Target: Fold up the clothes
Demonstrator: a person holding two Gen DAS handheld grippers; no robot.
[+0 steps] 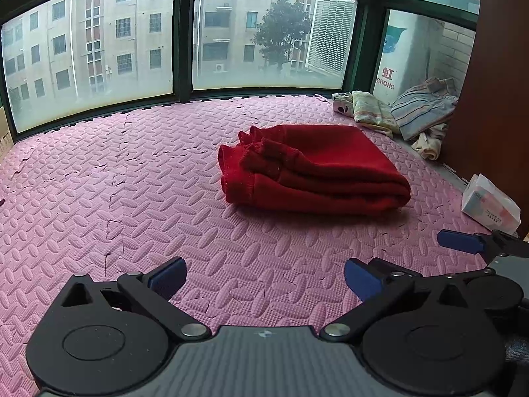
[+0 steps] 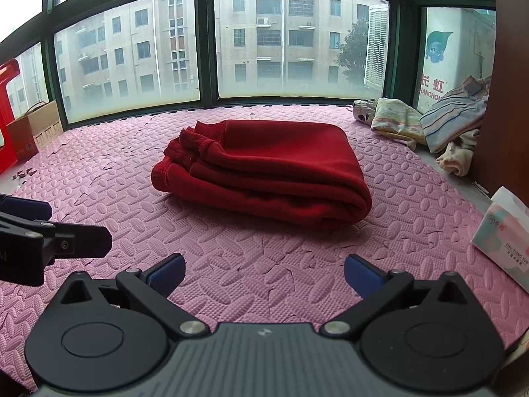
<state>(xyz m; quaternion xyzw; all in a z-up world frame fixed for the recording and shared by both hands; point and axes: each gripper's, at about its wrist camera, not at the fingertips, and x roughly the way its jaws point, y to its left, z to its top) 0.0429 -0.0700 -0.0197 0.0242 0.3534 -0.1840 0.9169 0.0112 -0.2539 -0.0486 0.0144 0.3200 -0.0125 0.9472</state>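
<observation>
Both tools, the left tool (image 1: 264, 276) and the right tool (image 2: 264, 273), are spread wide and hold nothing. A folded red sweater (image 2: 264, 168) sits mid-frame on the pink mat (image 2: 231, 264). It looks done. Next comes the clothes pile (image 2: 429, 125), upper right.

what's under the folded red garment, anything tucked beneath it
The red garment lies folded on the pink foam mat, which shows all around its edges. Nothing pokes out from beneath; whatever lies under or between its folds is covered.
</observation>
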